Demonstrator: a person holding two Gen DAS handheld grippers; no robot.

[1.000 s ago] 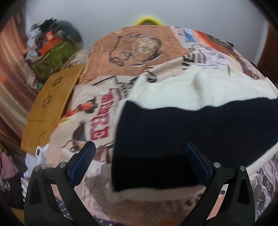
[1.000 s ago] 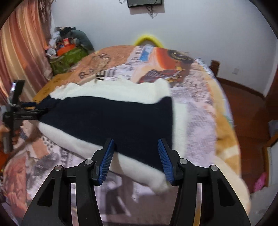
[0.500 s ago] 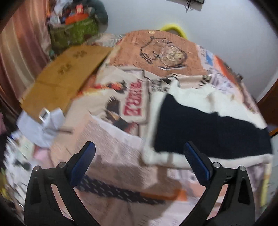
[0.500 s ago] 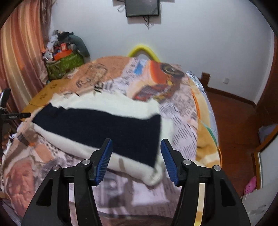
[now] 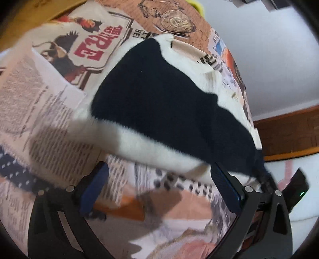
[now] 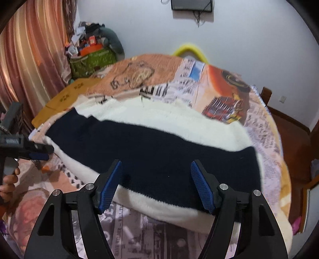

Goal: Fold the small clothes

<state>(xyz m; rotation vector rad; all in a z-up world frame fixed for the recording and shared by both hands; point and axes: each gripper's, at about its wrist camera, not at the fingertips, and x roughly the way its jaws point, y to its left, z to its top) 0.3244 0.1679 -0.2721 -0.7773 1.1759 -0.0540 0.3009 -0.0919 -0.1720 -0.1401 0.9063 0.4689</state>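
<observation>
Dark navy and white, the knitted garment (image 6: 151, 147) lay spread across the printed blanket (image 6: 217, 93) on the bed, seemingly folded once lengthwise, with further folds probably left. The right gripper (image 6: 155, 184) hovered over its near edge, jaws just opened wider, nothing pinched between them. The left gripper (image 5: 159, 189) stood wide apart, empty, beside the garment's end. A green bag (image 6: 92, 61) by the curtain brimmed with clutter.

Bedspread print (image 5: 59, 123) smeared by motion blur, wall-mounted screen (image 6: 191, 5) cut off by top edge
</observation>
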